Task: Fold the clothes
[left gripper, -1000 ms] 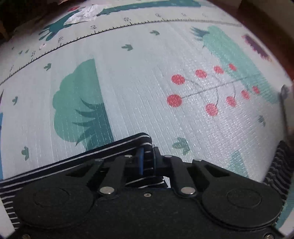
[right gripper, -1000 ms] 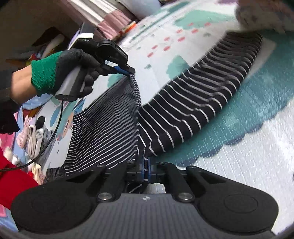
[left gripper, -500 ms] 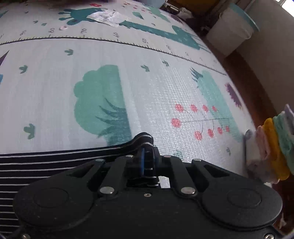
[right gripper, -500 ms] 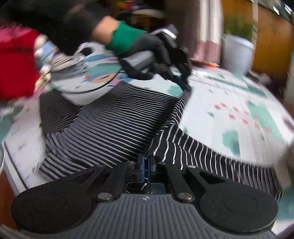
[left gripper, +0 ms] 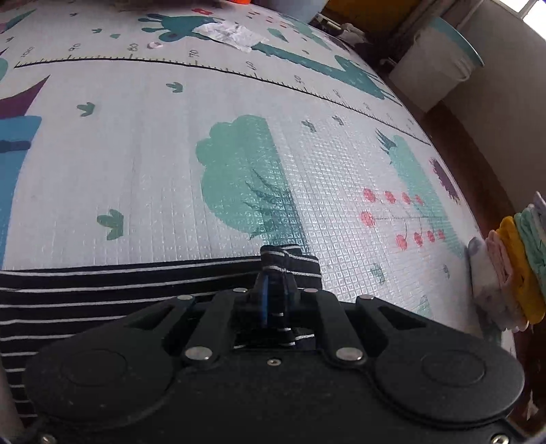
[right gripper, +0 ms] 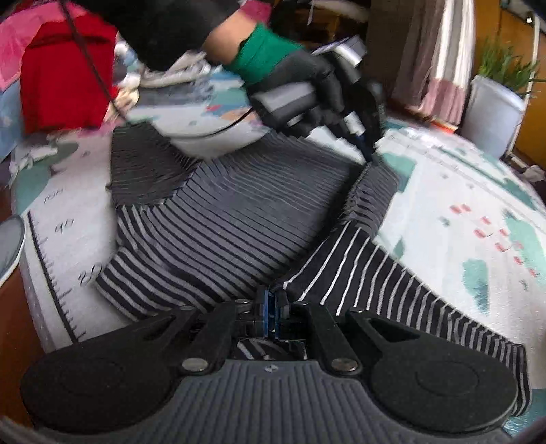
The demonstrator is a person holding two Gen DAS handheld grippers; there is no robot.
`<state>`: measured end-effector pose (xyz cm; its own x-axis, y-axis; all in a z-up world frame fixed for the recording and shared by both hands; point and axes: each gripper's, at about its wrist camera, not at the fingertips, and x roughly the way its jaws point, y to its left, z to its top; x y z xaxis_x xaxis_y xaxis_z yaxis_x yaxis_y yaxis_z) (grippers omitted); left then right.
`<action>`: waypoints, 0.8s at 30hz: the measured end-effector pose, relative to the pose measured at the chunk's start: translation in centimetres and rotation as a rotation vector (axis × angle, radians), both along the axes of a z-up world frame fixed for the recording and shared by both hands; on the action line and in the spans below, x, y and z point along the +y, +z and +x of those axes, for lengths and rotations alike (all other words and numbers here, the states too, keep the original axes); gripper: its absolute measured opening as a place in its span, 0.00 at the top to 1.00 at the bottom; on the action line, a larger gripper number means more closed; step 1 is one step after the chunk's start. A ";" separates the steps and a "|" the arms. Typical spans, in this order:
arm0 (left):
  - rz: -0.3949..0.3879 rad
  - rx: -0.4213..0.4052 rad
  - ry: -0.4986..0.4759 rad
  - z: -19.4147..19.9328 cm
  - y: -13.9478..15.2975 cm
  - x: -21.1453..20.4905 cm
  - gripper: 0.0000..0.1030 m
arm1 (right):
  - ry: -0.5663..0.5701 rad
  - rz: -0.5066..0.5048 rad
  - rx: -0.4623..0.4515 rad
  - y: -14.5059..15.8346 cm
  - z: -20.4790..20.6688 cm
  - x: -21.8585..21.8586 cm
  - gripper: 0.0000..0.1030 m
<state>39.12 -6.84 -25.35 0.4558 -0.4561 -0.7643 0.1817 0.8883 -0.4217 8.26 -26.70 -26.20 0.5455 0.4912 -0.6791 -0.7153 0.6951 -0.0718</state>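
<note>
A black shirt with thin white stripes point(right gripper: 239, 218) lies spread on the patterned play mat point(right gripper: 460, 205). My right gripper point(right gripper: 271, 300) is shut on its near edge, where a sleeve point(right gripper: 392, 283) runs off to the right. My left gripper point(left gripper: 273, 283) is shut on a bunched corner of the same shirt point(left gripper: 102, 290), low over the mat point(left gripper: 136, 170). In the right wrist view the left gripper point(right gripper: 367, 150) shows at the shirt's far edge, held by a gloved hand point(right gripper: 297, 78).
A stack of folded clothes point(left gripper: 512, 269) sits at the mat's right edge. A white bin point(left gripper: 433, 68) and crumpled paper point(left gripper: 228, 32) lie beyond. A red garment pile point(right gripper: 65, 68) is at the far left, a white plant pot point(right gripper: 494, 116) at the right.
Both grippers have swung round with the shirt, which now lies flatter and wider on the mat. The left gripper has come lower and the folded stack has come into its view.
</note>
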 end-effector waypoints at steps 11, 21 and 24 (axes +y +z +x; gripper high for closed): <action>-0.026 -0.053 -0.057 0.1 -0.3 0.1 0.93 | -0.003 0.013 0.053 -0.7 0.2 0.4 0.94; 0.046 -0.061 0.001 -0.6 -0.5 0.4 0.93 | 0.006 0.014 0.053 -0.5 0.2 0.4 0.94; 0.060 -0.085 -0.008 -1.3 -0.6 0.3 0.93 | -0.002 0.017 0.065 -0.6 0.3 0.1 0.94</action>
